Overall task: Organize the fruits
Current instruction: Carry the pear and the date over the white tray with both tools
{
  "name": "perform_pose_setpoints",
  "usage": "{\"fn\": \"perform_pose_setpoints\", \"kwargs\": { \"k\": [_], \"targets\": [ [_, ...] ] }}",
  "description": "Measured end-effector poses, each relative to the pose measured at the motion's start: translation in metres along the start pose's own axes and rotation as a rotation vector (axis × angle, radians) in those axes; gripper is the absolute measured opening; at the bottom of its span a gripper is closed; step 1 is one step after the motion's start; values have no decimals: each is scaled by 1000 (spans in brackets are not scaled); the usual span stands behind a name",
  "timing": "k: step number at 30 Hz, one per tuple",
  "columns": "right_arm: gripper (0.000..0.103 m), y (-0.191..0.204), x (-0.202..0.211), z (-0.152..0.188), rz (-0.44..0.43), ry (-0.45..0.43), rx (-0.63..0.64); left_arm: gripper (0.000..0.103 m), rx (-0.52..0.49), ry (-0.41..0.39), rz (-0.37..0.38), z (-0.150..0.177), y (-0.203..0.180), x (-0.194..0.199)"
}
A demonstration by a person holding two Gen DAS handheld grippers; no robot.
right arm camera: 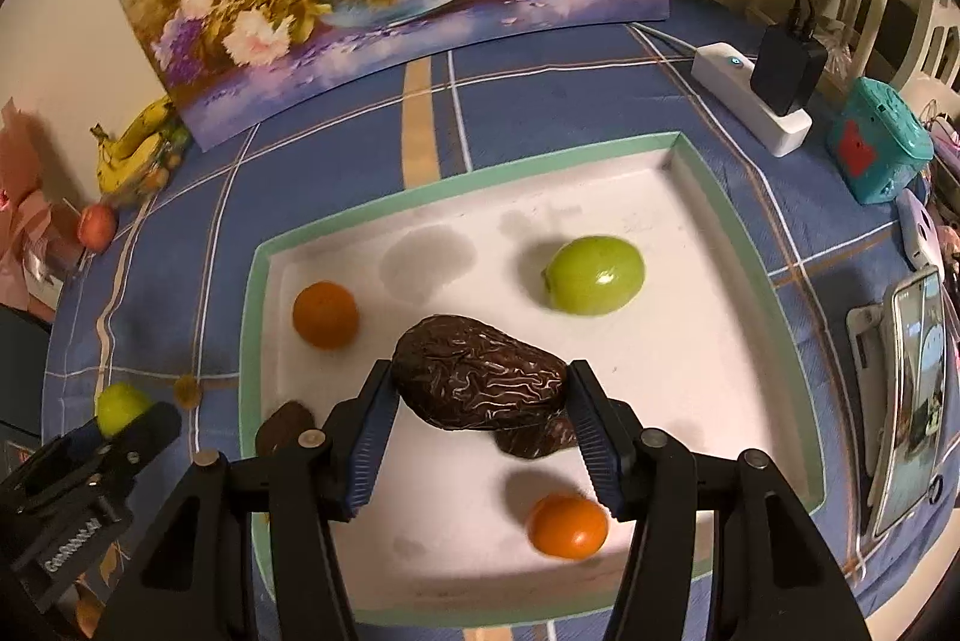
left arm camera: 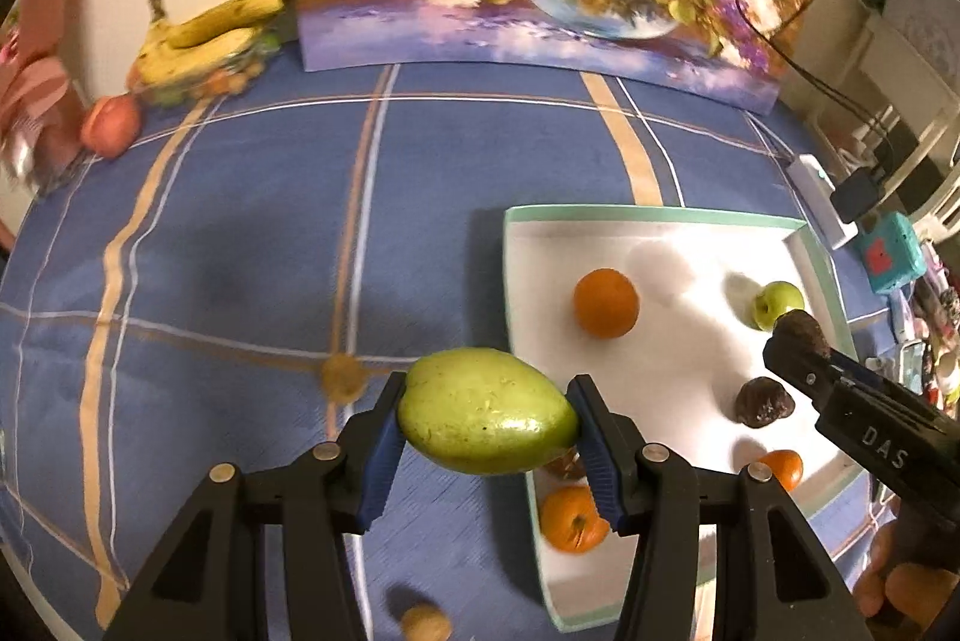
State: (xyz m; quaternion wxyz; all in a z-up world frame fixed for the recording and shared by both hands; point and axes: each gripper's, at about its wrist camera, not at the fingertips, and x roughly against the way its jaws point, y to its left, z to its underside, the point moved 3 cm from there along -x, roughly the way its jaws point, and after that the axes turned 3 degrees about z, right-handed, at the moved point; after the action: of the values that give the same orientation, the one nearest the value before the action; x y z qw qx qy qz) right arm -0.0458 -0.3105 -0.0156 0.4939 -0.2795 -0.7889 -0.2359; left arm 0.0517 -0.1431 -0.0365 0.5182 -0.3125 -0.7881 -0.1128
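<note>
left wrist: left gripper (left arm camera: 487, 419) fingers clamp green mango (left arm camera: 487, 412); right gripper (right arm camera: 480, 401) fingers clamp wrinkled date (right arm camera: 480, 371)

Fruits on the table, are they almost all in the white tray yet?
Partly. In the white tray already: two oranges, a green fruit and some dark wrinkly ones. In hand: the right gripper holds a dark wrinkled fruit above the tray, and the left gripper carries a green fruit near its edge. Left: bananas and a red fruit at the far side.
</note>
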Motion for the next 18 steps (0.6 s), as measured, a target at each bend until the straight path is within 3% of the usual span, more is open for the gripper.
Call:
{"fn": "perform_pose_setpoints", "kwargs": {
  "k": [18],
  "targets": [
    [59,-19,-32,-10,28,82,-39,56,-72,41,18,-18,-33,-43]
  ]
}}
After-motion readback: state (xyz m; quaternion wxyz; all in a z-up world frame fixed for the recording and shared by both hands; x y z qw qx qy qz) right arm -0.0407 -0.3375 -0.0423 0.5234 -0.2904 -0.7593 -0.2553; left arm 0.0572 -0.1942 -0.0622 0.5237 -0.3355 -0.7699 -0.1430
